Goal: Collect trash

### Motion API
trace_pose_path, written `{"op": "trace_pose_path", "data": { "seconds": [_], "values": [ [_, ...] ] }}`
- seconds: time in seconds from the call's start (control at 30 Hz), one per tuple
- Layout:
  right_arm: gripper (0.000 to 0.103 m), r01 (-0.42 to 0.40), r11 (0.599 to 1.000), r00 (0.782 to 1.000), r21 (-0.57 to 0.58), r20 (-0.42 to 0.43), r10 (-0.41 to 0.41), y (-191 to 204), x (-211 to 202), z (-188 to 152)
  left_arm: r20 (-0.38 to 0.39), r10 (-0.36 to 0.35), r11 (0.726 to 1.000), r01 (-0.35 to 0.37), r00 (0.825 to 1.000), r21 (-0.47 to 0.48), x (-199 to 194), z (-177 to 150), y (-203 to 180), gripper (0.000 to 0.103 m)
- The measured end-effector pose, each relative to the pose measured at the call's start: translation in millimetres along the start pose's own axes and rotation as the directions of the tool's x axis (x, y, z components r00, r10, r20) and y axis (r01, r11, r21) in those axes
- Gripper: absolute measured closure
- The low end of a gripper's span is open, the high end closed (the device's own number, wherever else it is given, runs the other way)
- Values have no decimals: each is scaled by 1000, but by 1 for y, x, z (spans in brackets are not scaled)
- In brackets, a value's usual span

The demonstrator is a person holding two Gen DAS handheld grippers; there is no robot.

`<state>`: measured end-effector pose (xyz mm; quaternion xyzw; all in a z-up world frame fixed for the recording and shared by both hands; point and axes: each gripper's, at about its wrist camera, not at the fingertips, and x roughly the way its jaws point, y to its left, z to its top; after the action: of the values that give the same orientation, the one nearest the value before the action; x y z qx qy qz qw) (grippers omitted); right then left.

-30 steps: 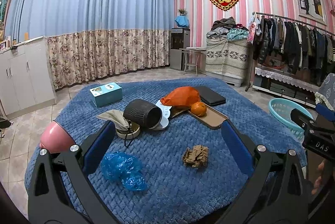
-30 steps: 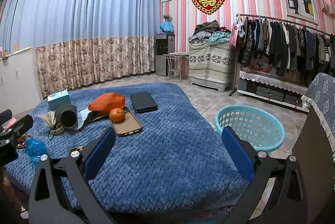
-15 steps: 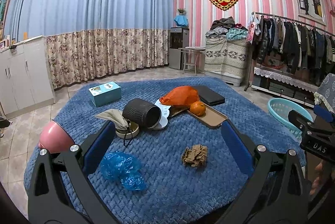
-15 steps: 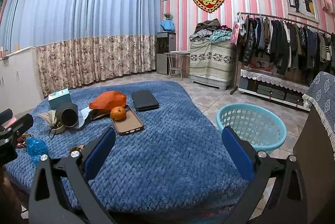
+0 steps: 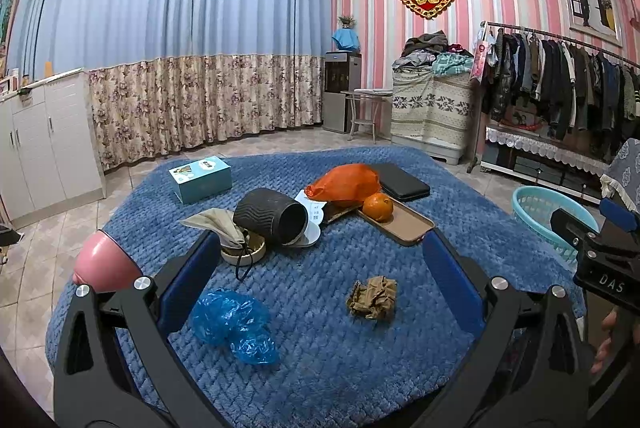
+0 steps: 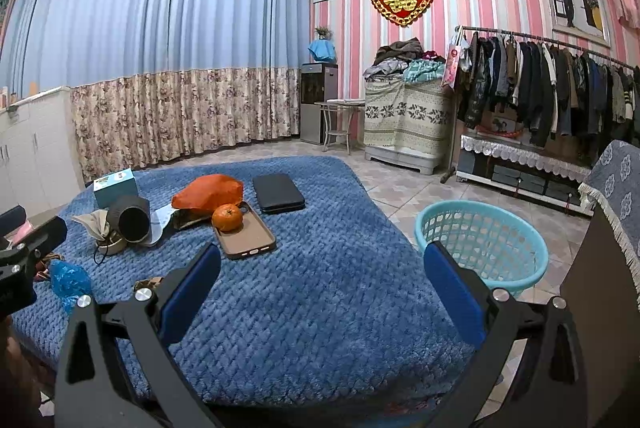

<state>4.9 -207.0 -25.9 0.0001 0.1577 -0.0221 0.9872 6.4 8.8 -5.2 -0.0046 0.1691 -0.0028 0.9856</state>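
A crumpled blue plastic bag (image 5: 234, 324) and a crumpled brown paper wad (image 5: 373, 298) lie on the blue blanket-covered table (image 5: 320, 368), both just ahead of my left gripper (image 5: 320, 268), which is open and empty above the table's near edge. An orange plastic bag (image 5: 346, 184) lies farther back. My right gripper (image 6: 320, 268) is open and empty over the table's right part. The blue bag (image 6: 68, 278) shows at its far left; the brown wad (image 6: 146, 284) peeks beside its left finger. A turquoise basket (image 6: 484, 244) stands on the floor, right of the table.
On the table: a teal box (image 5: 200, 178), a black cup on its side (image 5: 272, 216), a beige cloth over a small bowl (image 5: 224, 228), an orange (image 5: 377, 206) on a brown phone case (image 5: 404, 222), a black case (image 5: 402, 182), a pink object (image 5: 102, 262) at the left edge.
Both views shift only slightly; the right gripper has drifted a little, the basket sitting a bit more centred. Both grippers stay open; nothing on the table has moved.
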Motion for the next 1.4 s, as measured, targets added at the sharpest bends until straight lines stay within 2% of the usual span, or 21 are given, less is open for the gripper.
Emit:
{"op": "trace_pose_path", "data": {
  "seconds": [0.27,0.43,0.67,0.83,1.03,1.23,1.4],
  "values": [
    [4,0,999,1000,52,-20,1,-14,5,2,-47,-7,1000,8,999,9,12,-1,-3,5],
    [4,10,998,1000,68,-22,-8,-15,5,5,-52,14,1000,-14,999,11,14,4,-3,5],
    [4,-34,997,999,65,-29,36,-10,6,4,-75,10,1000,-9,997,15,21,11,-12,5],
    [4,-48,997,997,66,-55,52,-13,12,3,-139,-4,999,8,990,31,39,10,-27,5],
    [4,-64,995,993,74,-98,71,-27,28,3,-214,16,1000,-11,977,25,58,4,-35,5],
    [4,-71,992,989,100,-122,83,-35,39,1,-223,68,998,-62,973,32,61,4,-33,5],
    [4,-60,995,994,79,-92,67,-34,31,3,-213,94,996,-89,972,33,60,7,-34,5]
  ]
}}
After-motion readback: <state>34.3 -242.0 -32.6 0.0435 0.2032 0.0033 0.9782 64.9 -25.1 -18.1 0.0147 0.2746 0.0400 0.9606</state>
